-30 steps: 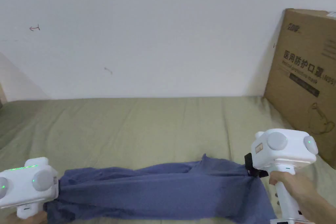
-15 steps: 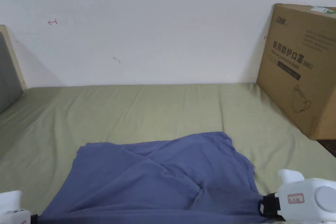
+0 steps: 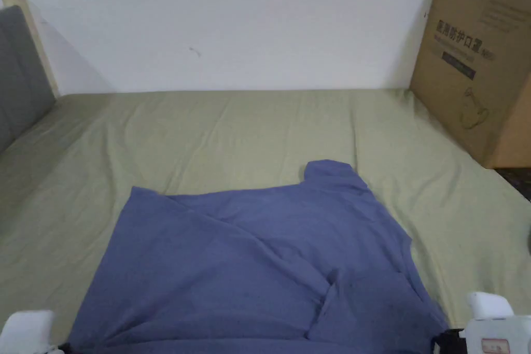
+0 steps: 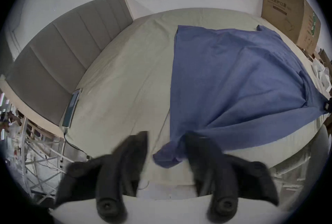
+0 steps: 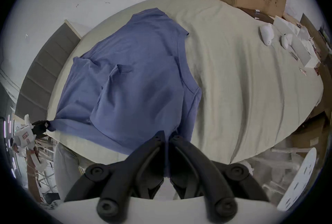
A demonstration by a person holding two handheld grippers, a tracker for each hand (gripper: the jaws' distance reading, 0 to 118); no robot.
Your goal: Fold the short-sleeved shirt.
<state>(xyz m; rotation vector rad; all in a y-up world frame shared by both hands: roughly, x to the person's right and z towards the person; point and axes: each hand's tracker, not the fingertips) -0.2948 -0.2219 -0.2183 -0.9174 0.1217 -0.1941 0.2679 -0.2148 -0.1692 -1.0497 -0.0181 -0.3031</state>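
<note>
Flung out from a bunched strip a second ago, the blue cotton short-sleeved shirt [image 3: 249, 262] now lies spread across the olive bedsheet [image 3: 259, 122], ready for folding. The right gripper [image 5: 167, 138] pinches its near right corner; the left gripper [image 4: 166, 145], jaws spread, has released the near left.

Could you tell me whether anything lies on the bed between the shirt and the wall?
Nothing visible does. Beyond the shirt the bed is bare sheet up to the wall; the box stands off to the right.
</note>
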